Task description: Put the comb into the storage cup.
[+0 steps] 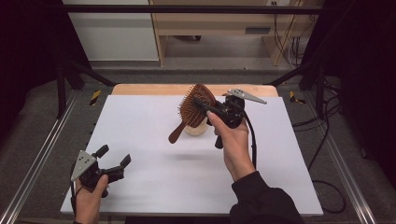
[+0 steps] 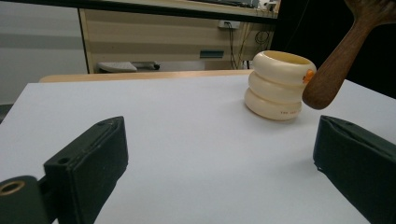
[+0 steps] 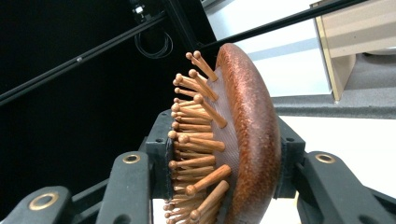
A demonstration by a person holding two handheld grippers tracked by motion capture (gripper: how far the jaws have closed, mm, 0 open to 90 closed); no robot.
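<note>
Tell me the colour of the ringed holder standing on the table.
Cream, best seen in the left gripper view: the ringed holder.

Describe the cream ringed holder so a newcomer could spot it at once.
Start at the white table and look to its far middle, just before the bare wooden edge. There the cream ringed holder stands upright, open at the top, right beneath the wooden hairbrush held in the right tongs. Its stack of three bulging rings marks it out.
</note>
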